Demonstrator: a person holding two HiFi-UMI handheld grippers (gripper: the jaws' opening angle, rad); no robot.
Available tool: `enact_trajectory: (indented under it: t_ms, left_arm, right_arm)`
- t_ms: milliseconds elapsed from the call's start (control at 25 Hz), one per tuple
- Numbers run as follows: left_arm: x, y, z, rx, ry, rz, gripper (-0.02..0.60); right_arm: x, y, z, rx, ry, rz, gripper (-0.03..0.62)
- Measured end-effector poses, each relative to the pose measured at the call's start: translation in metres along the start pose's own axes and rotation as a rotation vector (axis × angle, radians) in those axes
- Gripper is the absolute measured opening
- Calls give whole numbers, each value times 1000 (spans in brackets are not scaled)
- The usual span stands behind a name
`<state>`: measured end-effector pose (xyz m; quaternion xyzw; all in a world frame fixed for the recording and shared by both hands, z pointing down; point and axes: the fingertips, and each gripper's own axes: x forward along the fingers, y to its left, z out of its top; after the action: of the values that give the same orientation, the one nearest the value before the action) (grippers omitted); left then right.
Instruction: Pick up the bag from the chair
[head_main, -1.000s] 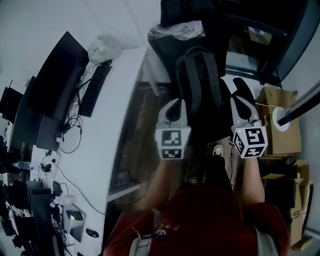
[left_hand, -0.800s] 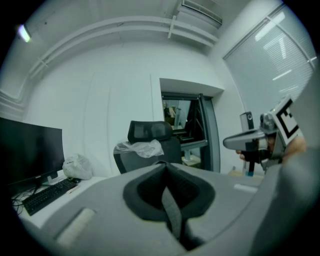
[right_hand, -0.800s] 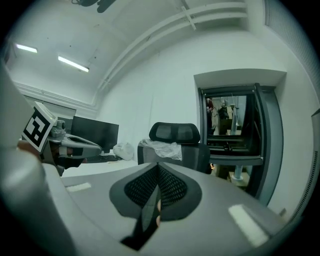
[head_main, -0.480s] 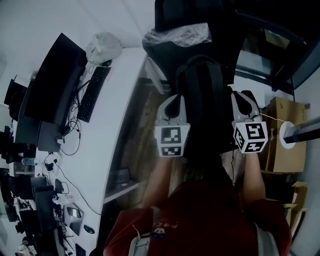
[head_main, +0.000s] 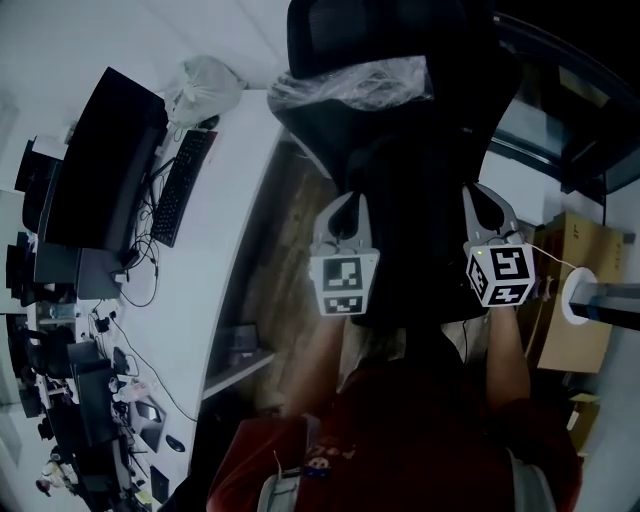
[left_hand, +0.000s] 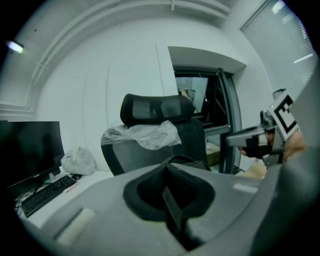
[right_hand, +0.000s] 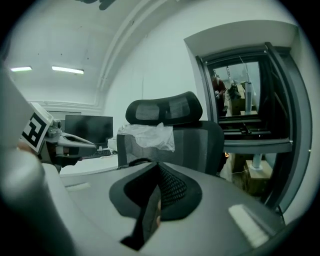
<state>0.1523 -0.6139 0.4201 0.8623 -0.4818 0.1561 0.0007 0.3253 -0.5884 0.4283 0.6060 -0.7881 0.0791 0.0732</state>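
The bag (head_main: 415, 200), a dark backpack, sits on the seat of the office chair (head_main: 330, 35) against its backrest, below a crumpled plastic sheet (head_main: 350, 85) draped over the top of the chair. It looks like soft fabric, so it will probably sag and swing once lifted. Nothing shows whether it is full, so its weight cannot be judged. The best place to take hold seems to be the carry loop (left_hand: 181, 160) at its top, which rises just beyond the fingers in both gripper views. The left gripper (head_main: 347, 200) and the right gripper (head_main: 480, 195) flank the bag, each with its fingers pressed together on nothing, so they would have to open first. No brand or label can be read on the bag. The cubes (head_main: 345, 285) carry only square black-and-white markers, and the print on the person's red shirt (head_main: 400, 430) is too small to read.
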Motion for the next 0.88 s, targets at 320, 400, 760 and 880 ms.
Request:
enact_trajectory:
  t_ms: [320, 400, 760, 880]
  left_arm:
    - [62, 13, -26, -12, 98, 28, 70]
    - [76, 16, -36, -12, 128, 20, 126]
    - [135, 26, -86, -31, 232, -43, 336]
    - [147, 27, -95, -28, 250, -43, 337]
  right_arm:
    - [64, -22, -31, -21, 80, 103, 61]
    - [80, -26, -41, -18, 96, 131, 127]
    - [140, -37, -94, -13, 233, 263, 311]
    - [154, -38, -103, -12, 244, 287, 311]
